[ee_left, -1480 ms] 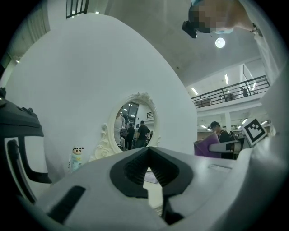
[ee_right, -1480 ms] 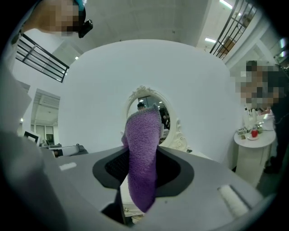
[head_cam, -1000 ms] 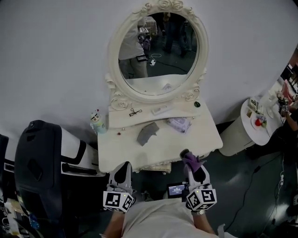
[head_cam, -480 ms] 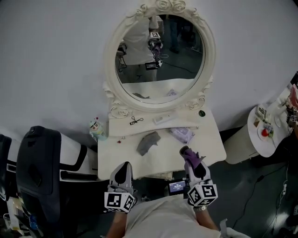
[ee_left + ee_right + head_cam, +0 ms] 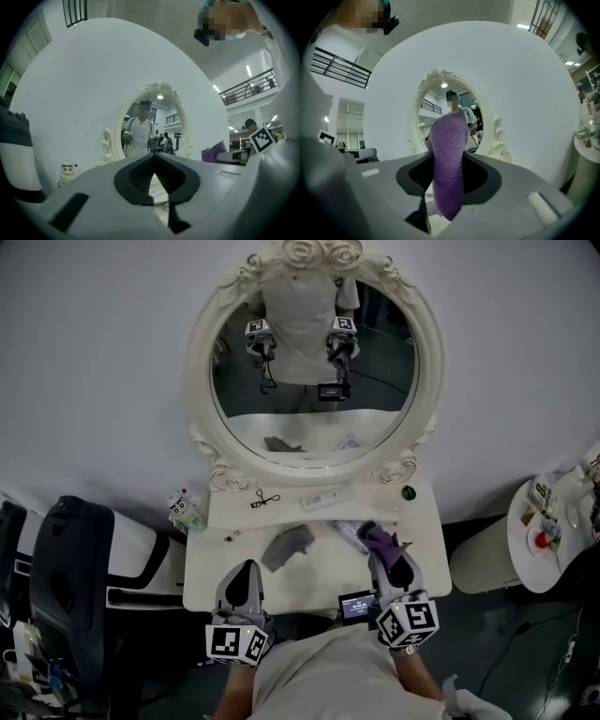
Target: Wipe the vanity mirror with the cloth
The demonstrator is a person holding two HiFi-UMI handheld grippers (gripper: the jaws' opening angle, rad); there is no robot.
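While the right gripper (image 5: 379, 549) clamps the fuzzy purple cloth (image 5: 447, 168) over the cream dressing table (image 5: 309, 582), well short of the oval cream-framed vanity mirror (image 5: 314, 352), wiping hasn't begun. Left gripper (image 5: 246, 568): jaws together, empty. Next, I'd judge: lift cloth fwd & up to glass.

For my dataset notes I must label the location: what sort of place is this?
Probably a staged set in a large hall, not a home. The vanity and mirror stand against a curved white backdrop, and a balcony railing with ceiling lights shows beyond it.
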